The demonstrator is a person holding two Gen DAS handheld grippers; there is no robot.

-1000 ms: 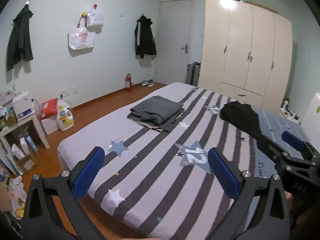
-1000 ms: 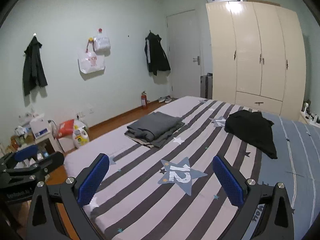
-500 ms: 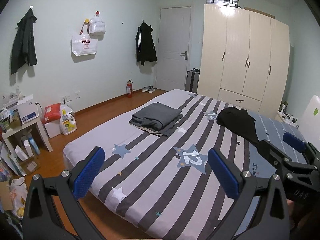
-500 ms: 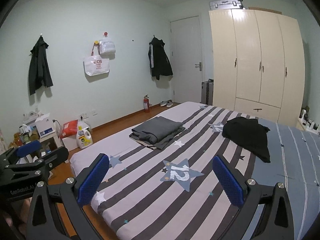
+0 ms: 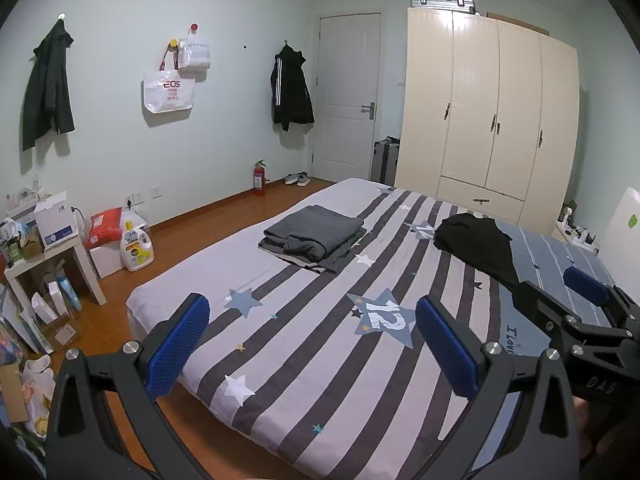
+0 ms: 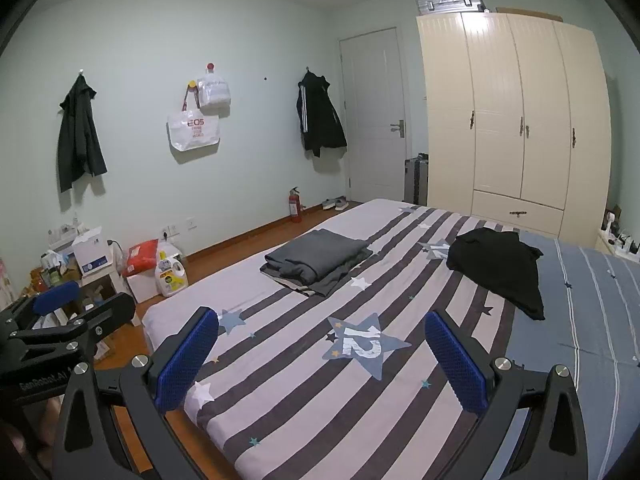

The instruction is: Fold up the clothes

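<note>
Both grippers wide open and empty above the near end of the bed.

Left gripper and right gripper hold nothing; on the striped bed, a folded grey pile lies mid-bed, a crumpled black garment apart to its right.

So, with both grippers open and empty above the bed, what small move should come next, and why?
Probably carry the right gripper forward toward the crumpled black garment. It lies unfolded on the striped bed, while the grey clothes are already stacked in a folded pile. The left gripper is open too, and both grippers are far from any clothing.
</note>
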